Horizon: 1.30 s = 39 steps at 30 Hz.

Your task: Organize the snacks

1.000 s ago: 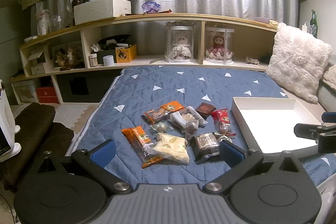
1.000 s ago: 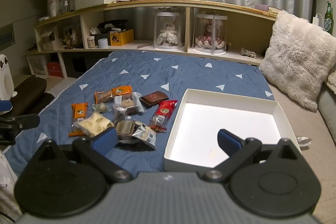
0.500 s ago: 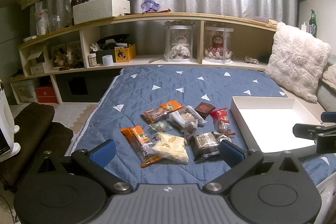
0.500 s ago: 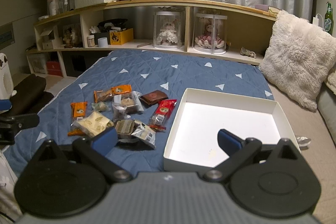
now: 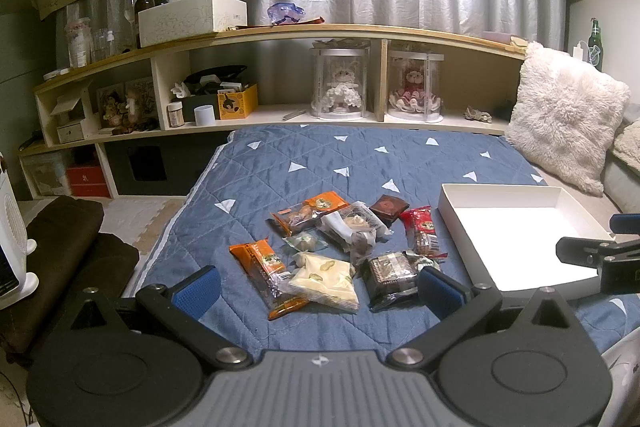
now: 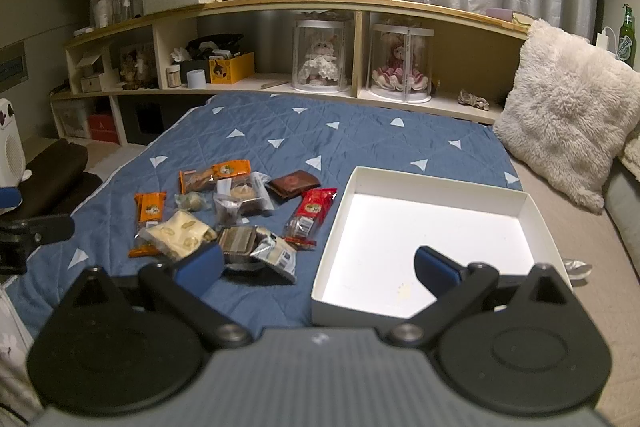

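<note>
The left tongs [image 5: 318, 291] stand wide apart with nothing between them, low over the near edge of the blue quilt [image 5: 320, 163]; the right tongs [image 6: 318, 267] are likewise spread wide and hold nothing, with one blue pad [image 6: 434, 267] over the near part of the white tray [image 6: 532, 215] and the other near the snack pile. The snacks lie in a loose cluster on the quilt, just left of the tray and none inside it: an orange packet [image 5: 264, 265] beside a pale yellow packet [image 5: 324, 277]; a dark wrapped cake [image 5: 390, 271] at the near side; a red packet [image 5: 422, 231] closest to the tray; a brown square packet [image 5: 389, 206] and a second orange packet [image 5: 310, 211] at the far side; clear wrapped pieces [image 5: 352, 227] in the middle. The tray sits on the bed, its inside bare and white. A fluffy cushion [image 5: 568, 119] leans beyond the tray; a shelf [image 5: 280, 115] runs along the far edge of the bed.
</note>
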### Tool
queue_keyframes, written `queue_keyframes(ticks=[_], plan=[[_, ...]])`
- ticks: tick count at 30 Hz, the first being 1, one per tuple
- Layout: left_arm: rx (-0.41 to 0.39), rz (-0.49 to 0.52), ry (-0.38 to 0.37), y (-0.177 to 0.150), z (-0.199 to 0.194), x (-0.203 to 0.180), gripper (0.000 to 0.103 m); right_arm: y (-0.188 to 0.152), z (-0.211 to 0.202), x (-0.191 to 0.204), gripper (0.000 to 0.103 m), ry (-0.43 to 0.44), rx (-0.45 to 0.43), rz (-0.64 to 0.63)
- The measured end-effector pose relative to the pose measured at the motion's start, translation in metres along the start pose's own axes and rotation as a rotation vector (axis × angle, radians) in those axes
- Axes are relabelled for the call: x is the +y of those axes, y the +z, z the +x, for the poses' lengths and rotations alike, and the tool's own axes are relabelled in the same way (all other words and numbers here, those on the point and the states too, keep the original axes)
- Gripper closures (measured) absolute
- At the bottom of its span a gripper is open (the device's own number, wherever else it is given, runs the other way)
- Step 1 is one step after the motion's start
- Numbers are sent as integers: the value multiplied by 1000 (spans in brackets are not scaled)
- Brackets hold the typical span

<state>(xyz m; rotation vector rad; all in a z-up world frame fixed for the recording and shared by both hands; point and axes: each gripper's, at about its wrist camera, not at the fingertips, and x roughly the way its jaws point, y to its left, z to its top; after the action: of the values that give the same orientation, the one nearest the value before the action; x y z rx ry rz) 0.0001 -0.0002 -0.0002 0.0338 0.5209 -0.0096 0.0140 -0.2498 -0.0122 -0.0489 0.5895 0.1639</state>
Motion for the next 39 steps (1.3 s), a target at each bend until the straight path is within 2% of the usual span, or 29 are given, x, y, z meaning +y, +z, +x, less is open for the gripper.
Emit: queue_keyframes(ticks=[39], plan=[[5, -18, 6, -1, 5, -9, 0, 11, 6, 1, 1, 1, 17, -16]])
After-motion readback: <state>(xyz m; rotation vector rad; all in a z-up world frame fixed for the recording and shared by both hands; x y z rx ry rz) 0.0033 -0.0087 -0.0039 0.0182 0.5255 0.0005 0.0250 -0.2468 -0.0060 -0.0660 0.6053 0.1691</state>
